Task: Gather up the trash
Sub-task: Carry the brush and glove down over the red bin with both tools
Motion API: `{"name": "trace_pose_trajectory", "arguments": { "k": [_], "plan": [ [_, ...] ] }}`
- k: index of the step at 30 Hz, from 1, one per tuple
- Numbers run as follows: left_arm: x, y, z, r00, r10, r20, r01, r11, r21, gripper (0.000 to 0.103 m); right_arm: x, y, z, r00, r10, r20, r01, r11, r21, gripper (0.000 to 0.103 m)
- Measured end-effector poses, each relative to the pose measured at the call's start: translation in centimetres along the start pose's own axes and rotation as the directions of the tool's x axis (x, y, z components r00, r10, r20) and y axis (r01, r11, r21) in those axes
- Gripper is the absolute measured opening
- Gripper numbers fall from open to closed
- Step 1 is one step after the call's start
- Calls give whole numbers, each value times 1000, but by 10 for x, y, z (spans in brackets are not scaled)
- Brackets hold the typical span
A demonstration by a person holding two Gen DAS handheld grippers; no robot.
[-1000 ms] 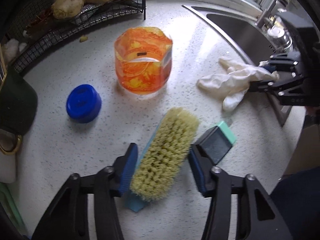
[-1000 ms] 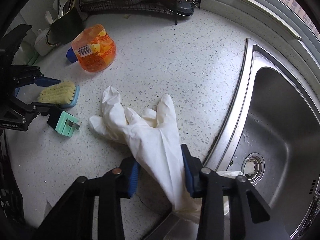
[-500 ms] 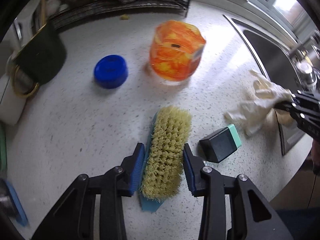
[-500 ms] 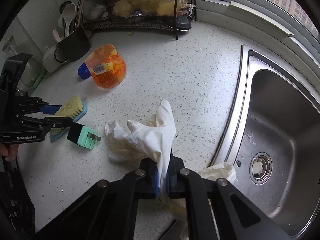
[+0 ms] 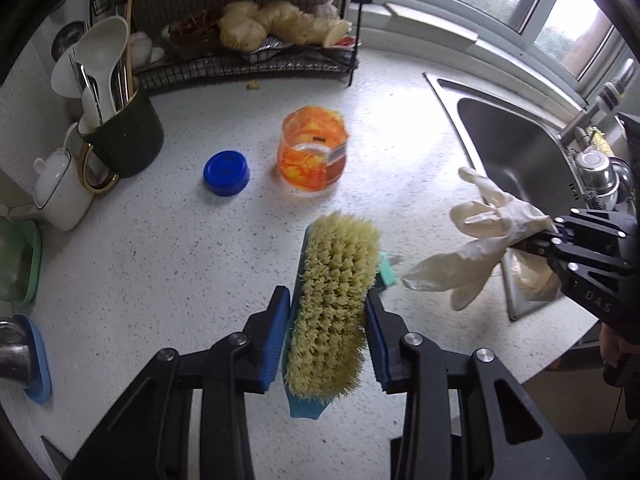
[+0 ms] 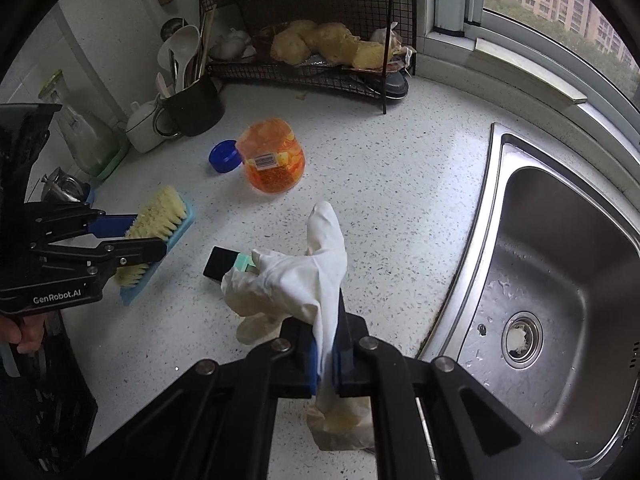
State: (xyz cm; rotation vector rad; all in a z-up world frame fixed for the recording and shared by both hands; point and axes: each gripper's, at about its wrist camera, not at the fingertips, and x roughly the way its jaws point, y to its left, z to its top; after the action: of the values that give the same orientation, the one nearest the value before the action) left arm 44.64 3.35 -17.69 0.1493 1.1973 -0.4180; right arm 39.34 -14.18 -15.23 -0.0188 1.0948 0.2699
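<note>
Where the left gripper comes into its own camera, its blue-padded jaws are clamped on the long sides of a scrubbing brush with pale yellow bristles and a turquoise plastic back, lifted clear of the white speckled stone counter; the brush hides nearly all of a small black-and-mint rectangular block, which the right view shows lying flat on the counter, partly covered there by glove; the right gripper is pinched tight on a limp white rubber glove, its fingers hanging in the air near the rim of the stainless steel sink, its cuff dangling below the jaws; an orange translucent plastic jar stands upright beside a round blue lid, whether touching is unclear.
</note>
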Motion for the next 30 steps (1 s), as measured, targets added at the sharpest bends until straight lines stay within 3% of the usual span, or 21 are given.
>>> {"name": "trace_pose_trajectory", "arguments": {
  "k": [4,11,21,30],
  "plan": [
    [-43,8,-18,999,15,44,-14,1000,-22,34,-17,0,-6,1000,10,13,-10,1000,-19,4],
    [-81,-31,-45,995,28,99,-25,999,-31,34,-56,7,-24,997,12,72,-7,997,-73,4],
    [-137,-106,-134,981,108,158,-90,989,-115,33,-113,6,-97,989,97,110,-73,976,-206,4],
    [-151,-165,-219,982,138,131,-115,978,-174,28,-139,-4,-171,988,132,81,-107,959,-262,4]
  ]
}}
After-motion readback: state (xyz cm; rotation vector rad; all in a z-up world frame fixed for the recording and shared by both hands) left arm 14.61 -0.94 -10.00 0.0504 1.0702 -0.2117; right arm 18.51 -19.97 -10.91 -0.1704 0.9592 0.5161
